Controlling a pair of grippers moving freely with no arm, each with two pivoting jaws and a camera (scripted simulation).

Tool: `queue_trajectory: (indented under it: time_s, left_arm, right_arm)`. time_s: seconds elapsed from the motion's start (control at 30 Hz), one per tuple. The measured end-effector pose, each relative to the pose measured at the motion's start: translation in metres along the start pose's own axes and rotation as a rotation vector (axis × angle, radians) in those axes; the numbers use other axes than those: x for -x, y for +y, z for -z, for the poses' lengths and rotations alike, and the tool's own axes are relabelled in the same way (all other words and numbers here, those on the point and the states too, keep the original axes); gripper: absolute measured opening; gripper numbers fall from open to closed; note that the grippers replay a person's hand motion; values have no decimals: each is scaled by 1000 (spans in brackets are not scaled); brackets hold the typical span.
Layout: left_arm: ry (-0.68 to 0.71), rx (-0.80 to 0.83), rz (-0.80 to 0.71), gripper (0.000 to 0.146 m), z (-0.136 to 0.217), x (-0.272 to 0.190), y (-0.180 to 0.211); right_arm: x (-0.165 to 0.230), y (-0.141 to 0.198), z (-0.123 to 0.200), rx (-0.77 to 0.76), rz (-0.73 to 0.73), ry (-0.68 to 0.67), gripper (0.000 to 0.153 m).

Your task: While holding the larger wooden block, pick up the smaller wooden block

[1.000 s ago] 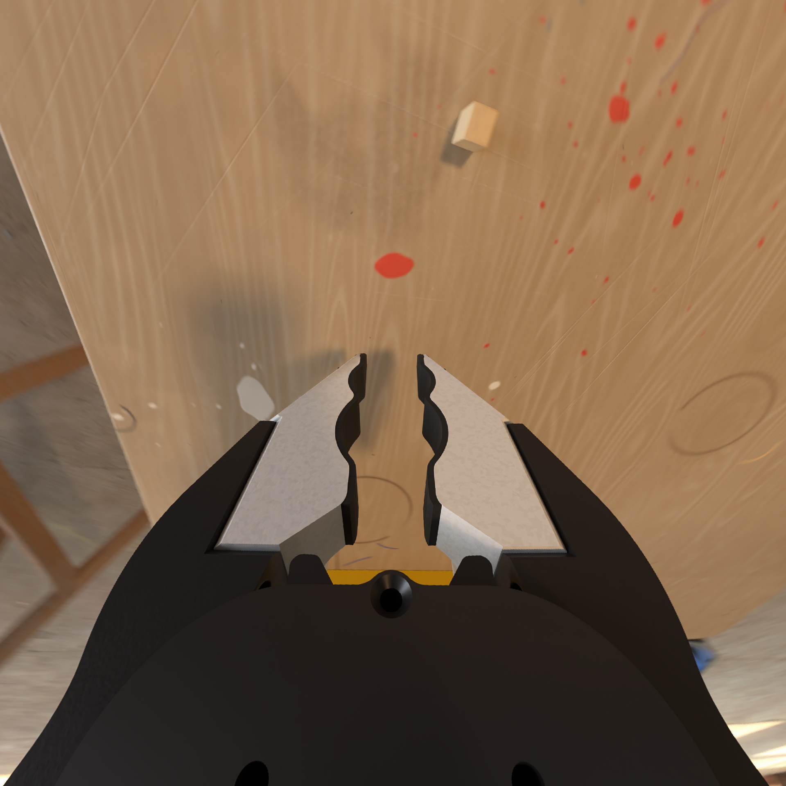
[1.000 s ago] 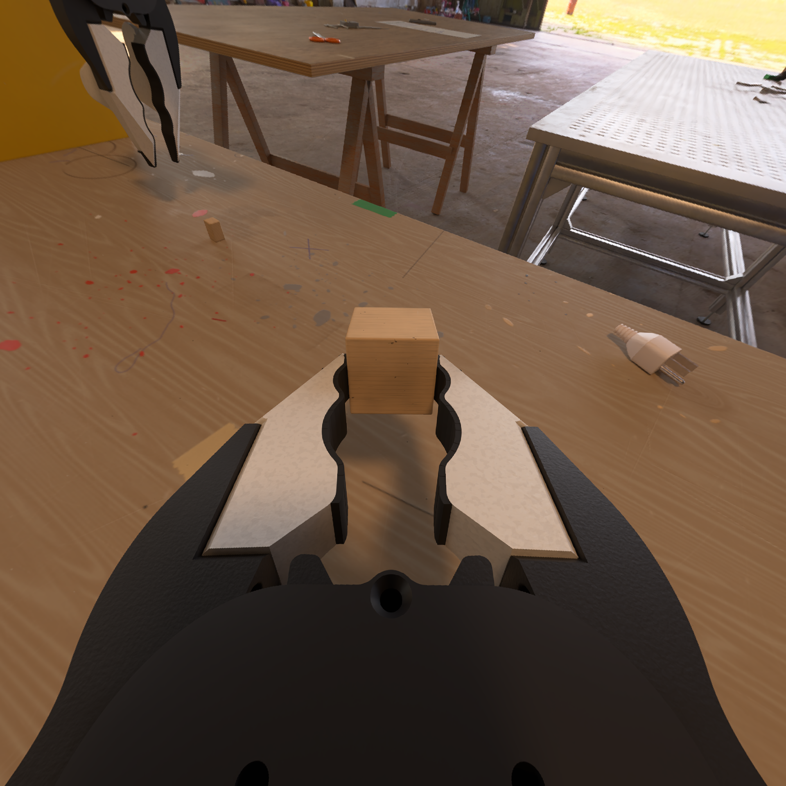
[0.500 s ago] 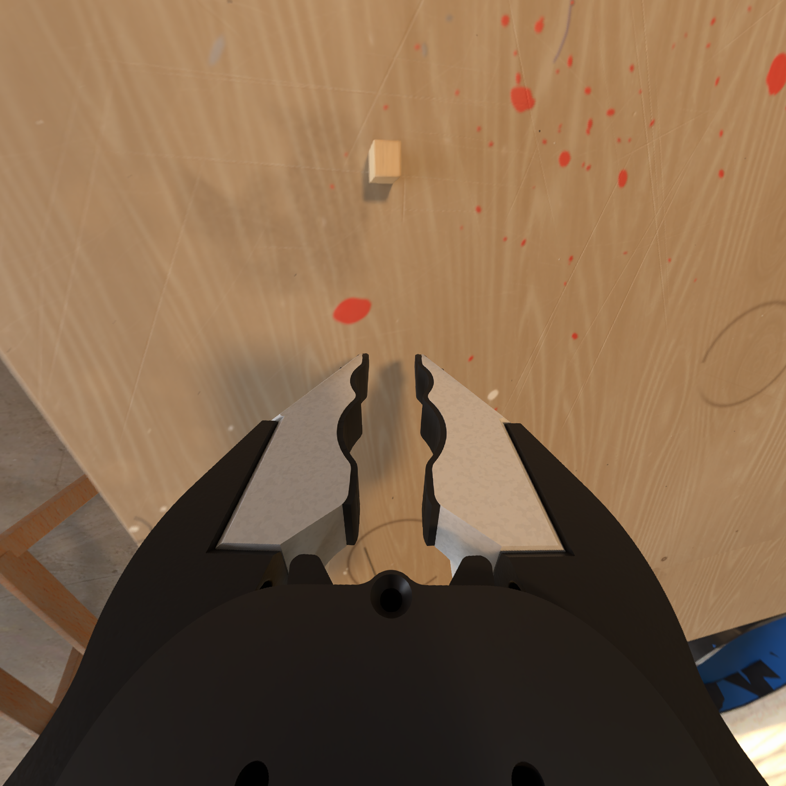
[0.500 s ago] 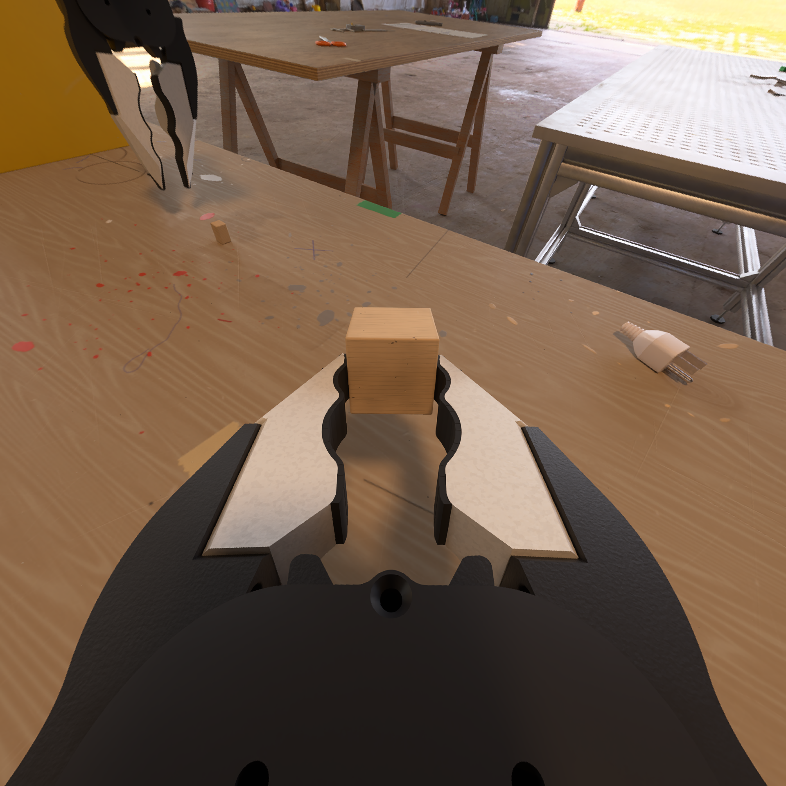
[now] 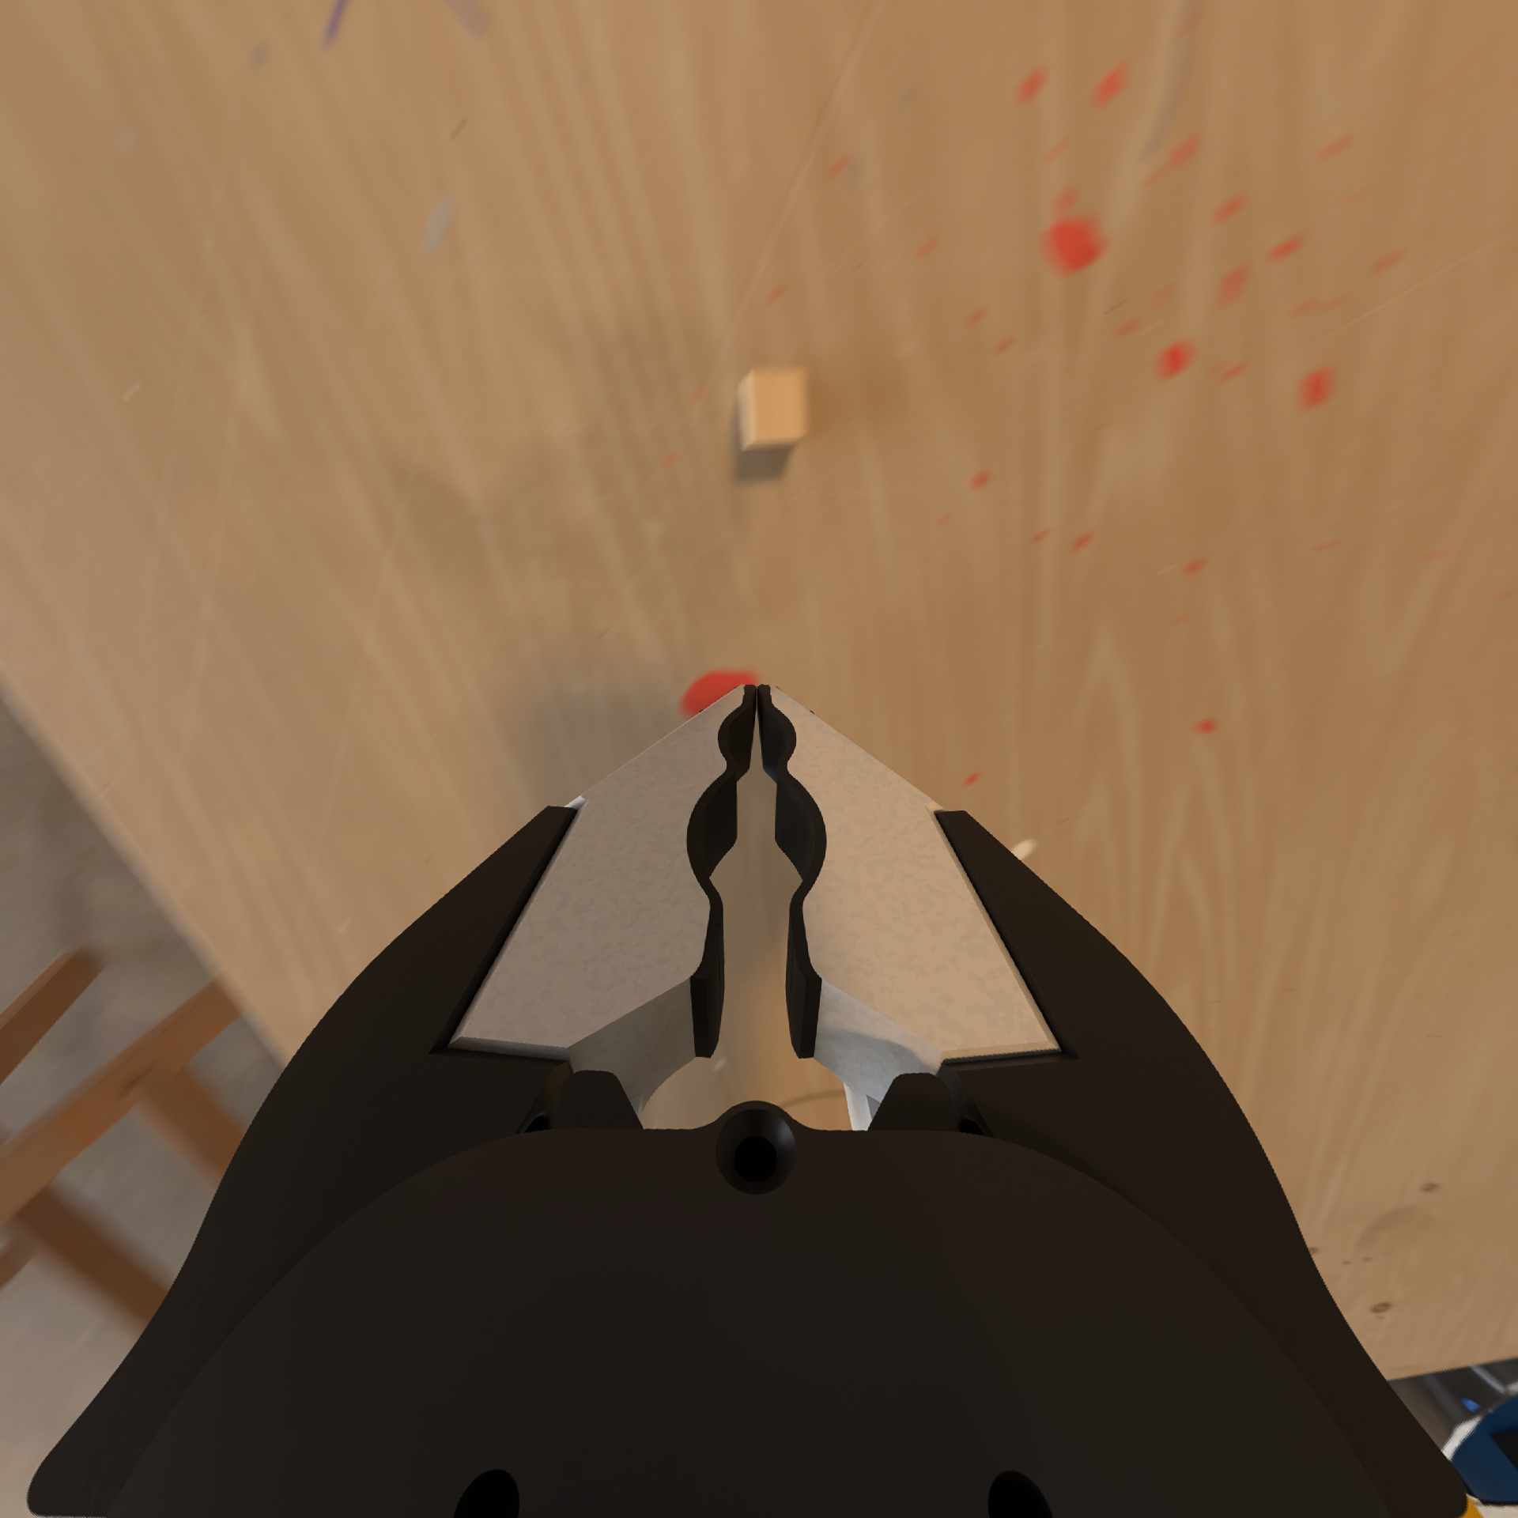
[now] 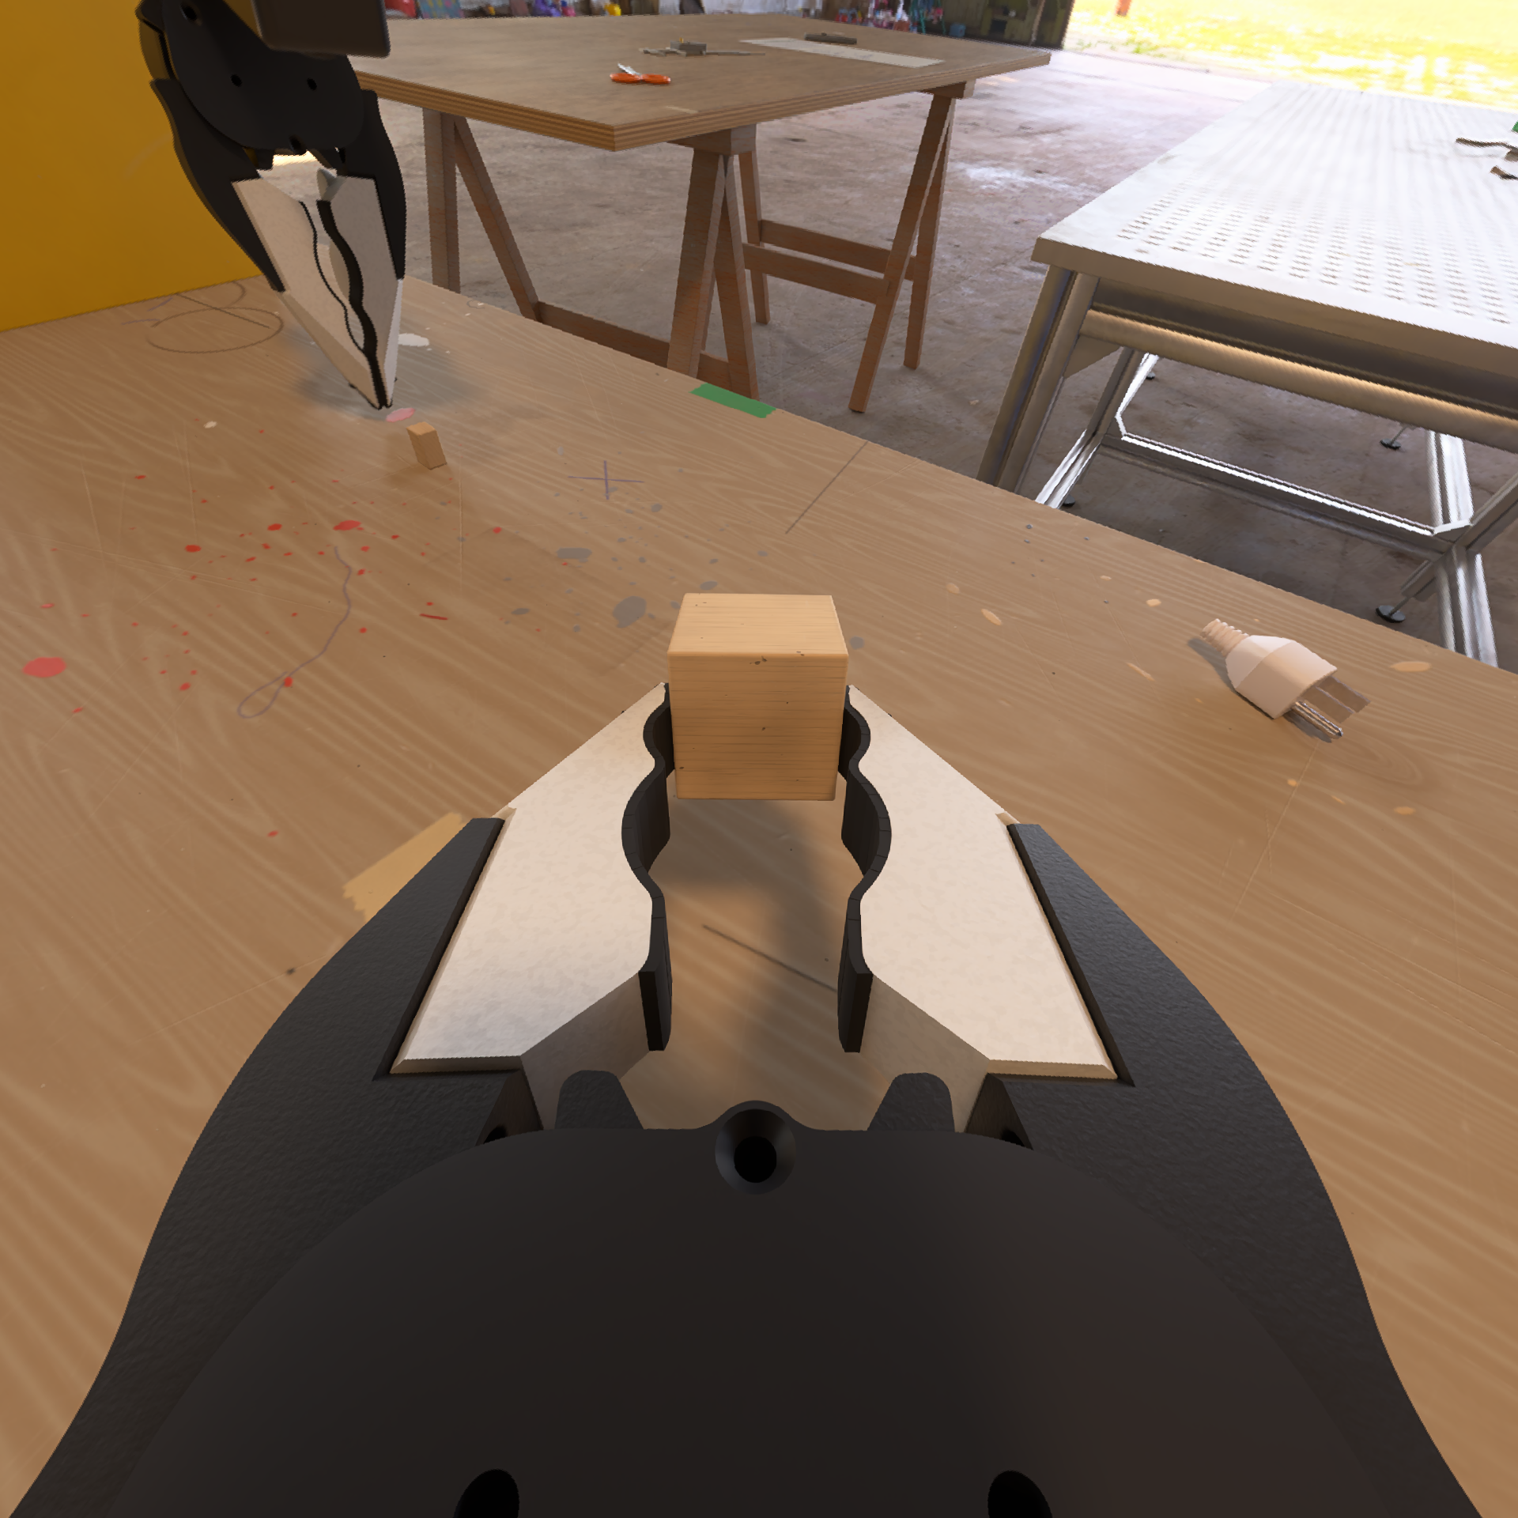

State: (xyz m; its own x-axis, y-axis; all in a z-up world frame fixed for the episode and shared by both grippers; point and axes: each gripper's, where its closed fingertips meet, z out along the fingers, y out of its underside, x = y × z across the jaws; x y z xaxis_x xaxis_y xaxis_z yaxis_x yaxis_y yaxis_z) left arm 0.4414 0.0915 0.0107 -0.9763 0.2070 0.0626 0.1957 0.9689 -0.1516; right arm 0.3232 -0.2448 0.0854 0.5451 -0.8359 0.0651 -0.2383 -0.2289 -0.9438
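While the right tool [image 6: 756,698] stays clamped on the larger wooden block [image 6: 756,706], the left tool [image 5: 756,694], tips together, must spread, then straddle the smaller wooden block [image 5: 772,408] squarely on the worktop [image 5: 328,411].

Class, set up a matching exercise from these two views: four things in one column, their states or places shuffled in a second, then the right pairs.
Things
1. larger wooden block
2. smaller wooden block
3. left gripper
4. white plug

States
A. shut on nothing
B. lying on its side on the table
C. clamped in the right gripper
D. standing free on the table

Pairs: 1-C, 2-D, 3-A, 4-B
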Motion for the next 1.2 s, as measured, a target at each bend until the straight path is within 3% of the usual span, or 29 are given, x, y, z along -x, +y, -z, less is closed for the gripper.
queue_trajectory:
  time_s: [0.1, 0.23, 0.3, 0.43, 0.6, 0.83, 0.93, 1.1, 1.2]
  left_arm:
    - [-104, 74, 29, 0, 5, 19, 20]
    - [85, -76, 103, 1, 17, -5, 5]
    - [206, -114, 89, 10, 21, -23, -5]
    - [171, -12, 69, 28, 6, -24, -6]
    - [174, 43, 48, 20, 1, -26, -7]
    - [-44, 173, -35, 1, 3, -4, 15]
    - [-29, 198, 8, 2, 6, 1, 33]
    - [73, 168, 152, 18, 17, -9, 49]
    - [137, 187, 224, 10, 26, -17, 61]
  right_arm:
    - [-1, 0, 0, -1, -4, 3, 38]
    - [-1, 1, -1, 1, -5, 4, 38]
    - [-1, 2, -2, 7, -5, 0, 38]
    - [0, 2, -2, 10, -1, -1, 38]
    - [-2, -2, 1, -7, -14, 1, 38]
    - [0, -4, 3, -12, -14, -10, 38]
    - [0, -5, 3, -16, -13, -7, 38]
    - [-1, -5, 3, -18, -17, -6, 38]
    - [0, -5, 3, -16, -15, -10, 38]
